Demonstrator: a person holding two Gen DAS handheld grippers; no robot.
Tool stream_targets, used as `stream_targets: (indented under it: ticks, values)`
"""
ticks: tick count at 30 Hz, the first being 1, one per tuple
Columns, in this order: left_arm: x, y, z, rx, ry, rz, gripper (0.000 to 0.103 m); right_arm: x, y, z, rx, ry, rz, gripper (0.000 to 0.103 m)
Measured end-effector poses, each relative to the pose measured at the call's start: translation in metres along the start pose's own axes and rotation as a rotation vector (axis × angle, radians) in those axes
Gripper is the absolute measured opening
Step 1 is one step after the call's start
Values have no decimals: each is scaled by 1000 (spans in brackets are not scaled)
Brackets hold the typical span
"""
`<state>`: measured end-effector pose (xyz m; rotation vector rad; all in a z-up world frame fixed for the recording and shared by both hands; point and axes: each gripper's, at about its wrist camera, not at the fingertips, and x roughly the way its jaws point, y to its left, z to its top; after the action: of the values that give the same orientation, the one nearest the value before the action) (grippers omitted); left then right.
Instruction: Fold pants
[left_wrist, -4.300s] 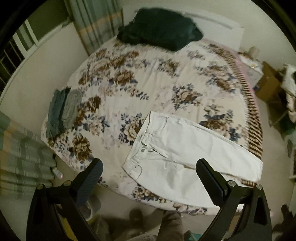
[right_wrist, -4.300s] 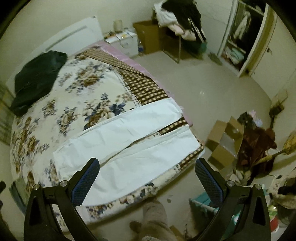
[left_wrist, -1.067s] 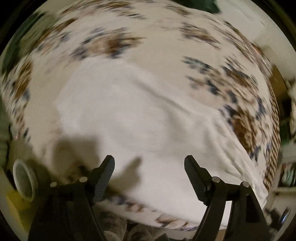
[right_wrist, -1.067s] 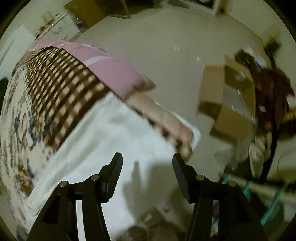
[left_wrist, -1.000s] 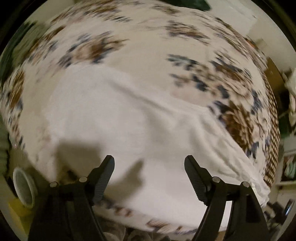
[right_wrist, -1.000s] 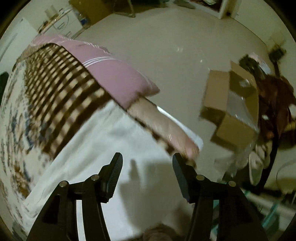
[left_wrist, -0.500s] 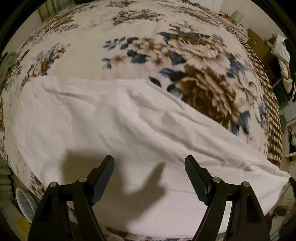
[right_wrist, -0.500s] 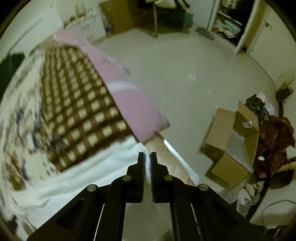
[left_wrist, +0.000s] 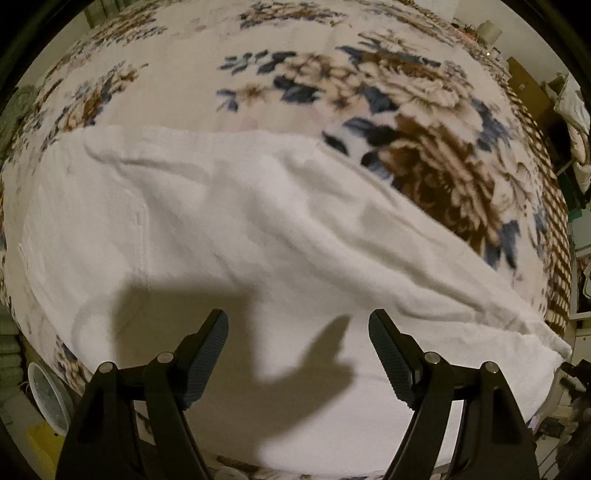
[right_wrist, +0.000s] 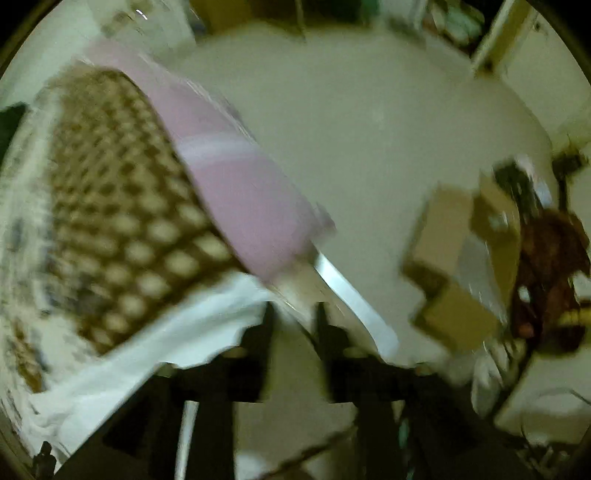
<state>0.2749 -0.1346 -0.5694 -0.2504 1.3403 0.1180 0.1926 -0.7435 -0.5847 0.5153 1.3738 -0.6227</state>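
White pants (left_wrist: 229, 236) lie flat on the floral bedspread (left_wrist: 406, 110), waist end at the left, legs running right. My left gripper (left_wrist: 297, 332) is open and hovers just above the pants' near edge, empty. In the blurred right wrist view, my right gripper (right_wrist: 293, 314) has its fingers (right_wrist: 264, 328) narrowly apart over the hem of a pant leg (right_wrist: 207, 325), which looks lifted at the bed's corner. Blur hides whether cloth sits between them.
The brown checked border (right_wrist: 122, 206) and pink sheet (right_wrist: 236, 177) mark the bed's right edge. A cardboard box (right_wrist: 465, 258) and a pile of clothes (right_wrist: 546, 280) lie on the floor beyond. A white bucket (left_wrist: 48, 398) stands by the bed's near left corner.
The right gripper closed on the leg hem half a second ago; now its fingers show a small gap and the view is blurred with motion. The left gripper has dropped closer to the pants, still open.
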Motion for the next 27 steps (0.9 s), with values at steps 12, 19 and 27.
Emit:
stream_targets:
  ticks: [12, 19, 27]
  values:
    - [10, 20, -17, 0, 51, 26, 77, 35, -60, -71, 345, 135, 142, 48]
    - [-12, 54, -10, -25, 47, 55, 77, -5, 17, -69, 15, 77, -215, 51]
    - [-25, 99, 21, -83, 8, 132, 77, -93, 252, -139, -404, 150, 328, 51]
